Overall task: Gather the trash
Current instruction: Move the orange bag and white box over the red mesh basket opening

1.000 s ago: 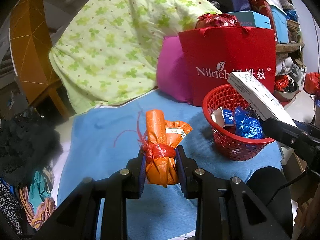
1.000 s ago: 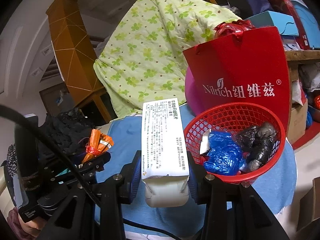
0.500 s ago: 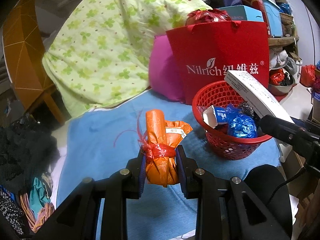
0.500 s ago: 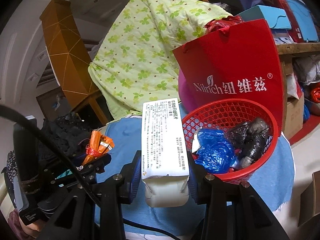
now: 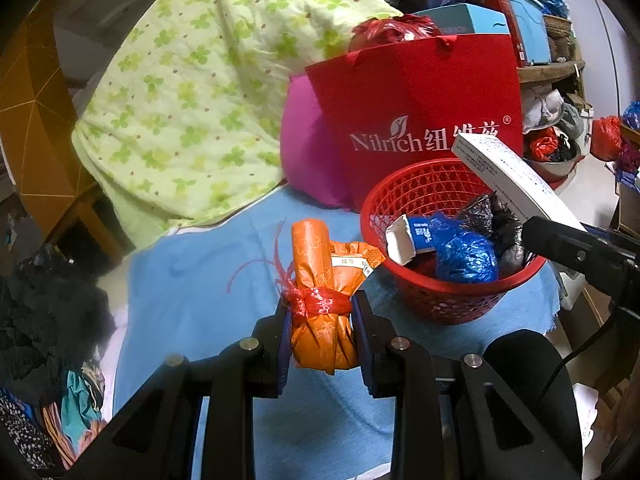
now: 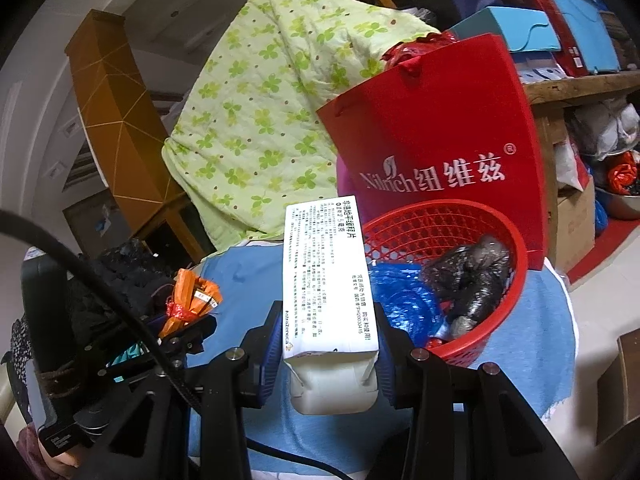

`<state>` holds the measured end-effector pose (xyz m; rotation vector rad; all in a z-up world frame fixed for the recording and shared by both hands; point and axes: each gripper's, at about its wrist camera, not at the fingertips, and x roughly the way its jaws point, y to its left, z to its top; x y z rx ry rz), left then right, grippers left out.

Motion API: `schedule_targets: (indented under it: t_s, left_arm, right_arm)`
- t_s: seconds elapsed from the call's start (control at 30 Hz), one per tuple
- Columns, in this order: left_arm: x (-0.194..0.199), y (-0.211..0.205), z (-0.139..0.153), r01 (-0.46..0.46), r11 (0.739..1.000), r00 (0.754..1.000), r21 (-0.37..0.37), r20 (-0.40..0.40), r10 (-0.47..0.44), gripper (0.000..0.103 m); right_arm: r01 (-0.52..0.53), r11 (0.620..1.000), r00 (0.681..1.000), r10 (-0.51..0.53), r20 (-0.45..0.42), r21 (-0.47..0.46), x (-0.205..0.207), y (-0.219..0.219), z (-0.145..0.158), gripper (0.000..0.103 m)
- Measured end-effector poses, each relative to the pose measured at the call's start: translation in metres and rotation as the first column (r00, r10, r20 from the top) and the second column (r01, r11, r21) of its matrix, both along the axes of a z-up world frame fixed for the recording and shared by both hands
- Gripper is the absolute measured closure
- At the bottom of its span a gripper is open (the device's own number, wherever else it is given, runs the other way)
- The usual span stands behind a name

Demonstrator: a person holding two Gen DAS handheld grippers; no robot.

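My left gripper is shut on an orange wrapper bundle tied with red string, held over the blue cloth left of the red basket. My right gripper is shut on a white medicine box with printed text, held at the basket's left rim. The box also shows in the left wrist view, over the basket's right side. The basket holds a blue bag, a black bag and a small carton. The bundle shows in the right wrist view.
A red Nilrich paper bag and a pink cushion stand just behind the basket. A green flowered quilt lies at the back left. Dark clothes pile at the left. Shelves with boxes are at the right.
Both grippers have moved a little toward the basket, which now looms larger. The white box has come closer over the basket's rim. Both grips are unchanged.
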<state>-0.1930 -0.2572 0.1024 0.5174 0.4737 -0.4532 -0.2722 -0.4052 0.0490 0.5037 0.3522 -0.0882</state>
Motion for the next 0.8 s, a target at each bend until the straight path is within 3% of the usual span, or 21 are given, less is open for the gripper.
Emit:
schedule_targets:
  t_s: [0.8]
  left_arm:
    - [-0.012,-0.058,0.014,0.126,0.992,0.992,-0.012,0.022,-0.126,0.072]
  right_arm:
    - [0.121,0.993,0.993,-0.121,-0.005,0.008,-0.021,-0.049,-0.004,0.060]
